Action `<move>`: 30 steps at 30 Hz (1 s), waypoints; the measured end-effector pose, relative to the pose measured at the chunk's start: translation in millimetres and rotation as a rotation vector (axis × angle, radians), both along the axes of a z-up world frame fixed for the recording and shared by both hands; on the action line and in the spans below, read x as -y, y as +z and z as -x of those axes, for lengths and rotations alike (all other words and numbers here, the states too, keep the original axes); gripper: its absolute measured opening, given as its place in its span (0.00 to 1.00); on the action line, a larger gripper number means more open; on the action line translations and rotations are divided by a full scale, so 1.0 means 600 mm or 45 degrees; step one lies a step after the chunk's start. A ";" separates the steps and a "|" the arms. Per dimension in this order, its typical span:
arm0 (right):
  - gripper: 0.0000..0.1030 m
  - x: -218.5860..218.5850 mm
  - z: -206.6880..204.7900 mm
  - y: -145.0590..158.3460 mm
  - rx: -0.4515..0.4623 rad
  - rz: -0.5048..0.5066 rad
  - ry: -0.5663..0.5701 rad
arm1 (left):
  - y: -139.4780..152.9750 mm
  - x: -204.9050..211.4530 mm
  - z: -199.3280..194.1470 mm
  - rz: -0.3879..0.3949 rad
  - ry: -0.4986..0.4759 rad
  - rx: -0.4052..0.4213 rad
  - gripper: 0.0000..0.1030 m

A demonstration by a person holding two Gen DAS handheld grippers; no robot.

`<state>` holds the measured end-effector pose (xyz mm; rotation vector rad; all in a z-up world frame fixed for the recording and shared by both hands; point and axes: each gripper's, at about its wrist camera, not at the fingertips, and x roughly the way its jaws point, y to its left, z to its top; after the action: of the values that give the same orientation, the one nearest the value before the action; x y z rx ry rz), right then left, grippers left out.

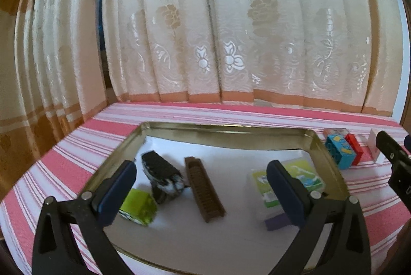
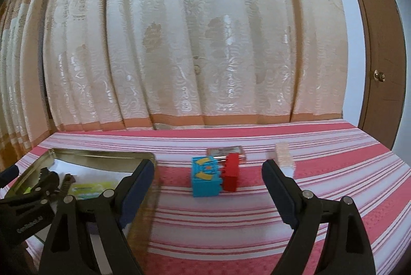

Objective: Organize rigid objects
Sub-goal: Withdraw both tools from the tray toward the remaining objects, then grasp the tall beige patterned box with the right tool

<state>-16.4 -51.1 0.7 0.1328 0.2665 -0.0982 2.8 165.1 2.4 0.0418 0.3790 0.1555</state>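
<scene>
Surface: a bed [image 2: 231, 228] under a pink-and-white striped cloth, with a curtain behind.
Tray: a metal tray [image 1: 226, 130] on the cloth holds a green box [image 1: 140, 207], a black-and-white piece [image 1: 164, 176], a brown comb-like bar [image 1: 204, 189] and a clear packet [image 1: 290, 181].
Loose things: a blue block [image 2: 206, 177] touches a red block [image 2: 231, 174]; a flat clear case [image 2: 226, 151] lies just behind them and a pale box [image 2: 283, 158] near on the right, all outside the tray.
Left gripper [image 1: 201, 194]: fingers spread wide, nothing between them, hanging over the tray.
Right gripper [image 2: 208, 195]: fingers spread wide and empty, facing the blue and red blocks.
Step, as I judge: going for a loose block to move it to the tray.
Risk: the two blocks touch, so closing on one could nudge or drag the other.
Risk: the soft cloth may let a block tip under a finger.
Risk: the grippers sit near each other at the tray edge and could collide.
</scene>
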 end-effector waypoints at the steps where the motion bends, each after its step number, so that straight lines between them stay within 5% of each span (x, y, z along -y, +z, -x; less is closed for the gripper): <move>1: 0.85 0.005 0.001 0.000 0.000 0.003 -0.008 | -0.001 0.002 0.001 0.019 -0.008 -0.005 1.00; 17: 0.85 0.113 0.011 -0.008 -0.022 0.021 -0.095 | -0.004 0.097 0.020 -0.018 -0.120 0.019 0.99; 30: 0.85 0.259 0.016 -0.024 -0.105 -0.132 -0.261 | -0.009 0.216 0.034 -0.085 -0.277 0.029 0.99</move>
<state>-25.7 -206.6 -13.9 0.2597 0.3404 -0.2936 -17.7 35.3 -2.7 0.1467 0.3444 -0.0461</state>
